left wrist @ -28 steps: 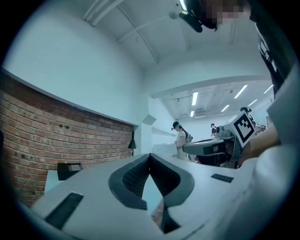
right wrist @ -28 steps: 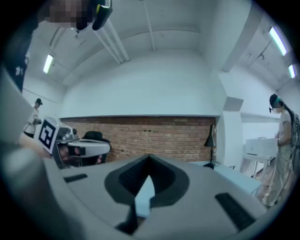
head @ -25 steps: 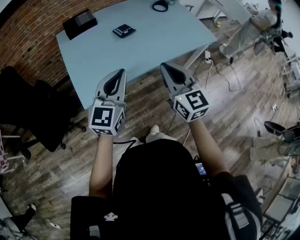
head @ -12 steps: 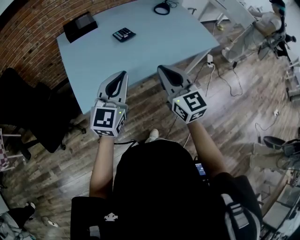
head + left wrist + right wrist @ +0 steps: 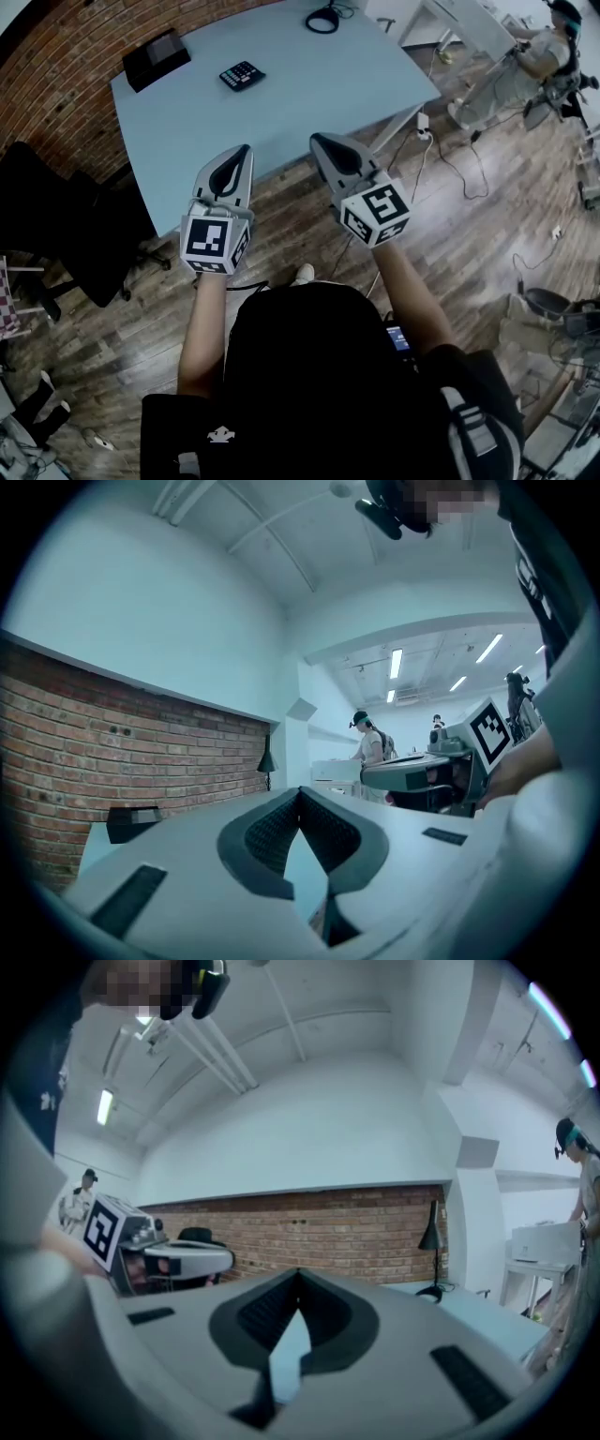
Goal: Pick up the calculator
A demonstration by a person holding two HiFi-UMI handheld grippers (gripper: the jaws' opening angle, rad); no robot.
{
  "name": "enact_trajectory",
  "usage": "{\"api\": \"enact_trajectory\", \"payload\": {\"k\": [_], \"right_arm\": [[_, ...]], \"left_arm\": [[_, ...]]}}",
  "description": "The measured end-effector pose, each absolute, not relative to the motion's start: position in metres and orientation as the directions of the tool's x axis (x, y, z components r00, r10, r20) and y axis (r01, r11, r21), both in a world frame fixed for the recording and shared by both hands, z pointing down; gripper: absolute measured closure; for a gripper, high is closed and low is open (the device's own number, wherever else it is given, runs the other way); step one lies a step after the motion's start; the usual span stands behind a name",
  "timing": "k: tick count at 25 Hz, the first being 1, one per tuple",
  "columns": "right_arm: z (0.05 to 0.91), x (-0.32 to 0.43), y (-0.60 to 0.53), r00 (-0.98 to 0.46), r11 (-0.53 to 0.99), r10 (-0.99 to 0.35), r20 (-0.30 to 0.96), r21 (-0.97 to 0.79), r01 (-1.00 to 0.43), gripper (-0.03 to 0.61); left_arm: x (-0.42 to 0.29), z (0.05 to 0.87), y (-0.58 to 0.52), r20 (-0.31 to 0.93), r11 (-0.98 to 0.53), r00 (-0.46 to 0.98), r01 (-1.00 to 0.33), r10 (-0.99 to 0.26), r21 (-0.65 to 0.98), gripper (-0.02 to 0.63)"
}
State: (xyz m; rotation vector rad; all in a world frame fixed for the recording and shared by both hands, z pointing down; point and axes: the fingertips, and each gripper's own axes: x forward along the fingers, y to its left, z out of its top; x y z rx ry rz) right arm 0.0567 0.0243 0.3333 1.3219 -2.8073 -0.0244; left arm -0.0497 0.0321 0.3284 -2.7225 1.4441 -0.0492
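Note:
The calculator (image 5: 242,75), dark with rows of keys, lies flat on the pale blue table (image 5: 309,84), towards its far left. My left gripper (image 5: 246,148) and right gripper (image 5: 314,139) are side by side over the table's near edge, well short of the calculator. Both are shut and hold nothing. In the left gripper view the jaws (image 5: 300,790) meet at the tip, and the right gripper's marker cube (image 5: 489,735) shows to the right. The right gripper view shows its jaws (image 5: 299,1272) closed too. The calculator is hidden in both gripper views.
A black box (image 5: 157,58) sits at the table's far left corner, and a black lamp base (image 5: 322,15) at the far edge. A black chair (image 5: 66,225) stands left of the table by the brick wall. Cables (image 5: 450,141) lie on the wooden floor; a person (image 5: 539,56) is at upper right.
Both grippers have come a little closer to the table, still side by side and shut. The calculator sits slightly lower in the head view than before.

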Motion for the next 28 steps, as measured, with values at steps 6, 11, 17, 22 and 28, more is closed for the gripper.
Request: {"api": "enact_trajectory", "payload": {"k": [6, 11, 17, 22, 28], "right_arm": [[0.335, 0.078, 0.019, -0.639, 0.639, -0.769, 0.014, 0.008, -0.769, 0.574], [0.334, 0.086, 0.02, -0.657, 0.657, -0.754, -0.001, 0.001, -0.754, 0.575], [0.334, 0.088, 0.015, -0.672, 0.672, -0.741, -0.005, -0.01, -0.741, 0.574], [0.339, 0.094, 0.008, -0.669, 0.669, -0.744, 0.002, -0.016, -0.743, 0.574], [0.341, 0.102, -0.003, -0.665, 0.665, -0.747, -0.001, -0.032, -0.746, 0.574]], "left_arm": [[-0.029, 0.331, 0.03, 0.023, -0.56, 0.56, -0.824, -0.828, -0.091, 0.609], [-0.02, 0.326, 0.032, 0.02, -0.533, 0.534, -0.84, -0.845, -0.101, 0.609], [-0.013, 0.327, 0.031, 0.037, -0.527, 0.526, -0.842, -0.849, -0.118, 0.609], [-0.01, 0.33, 0.023, 0.044, -0.528, 0.527, -0.841, -0.849, -0.117, 0.609], [-0.003, 0.336, 0.012, 0.043, -0.537, 0.536, -0.837, -0.843, -0.104, 0.609]]}}
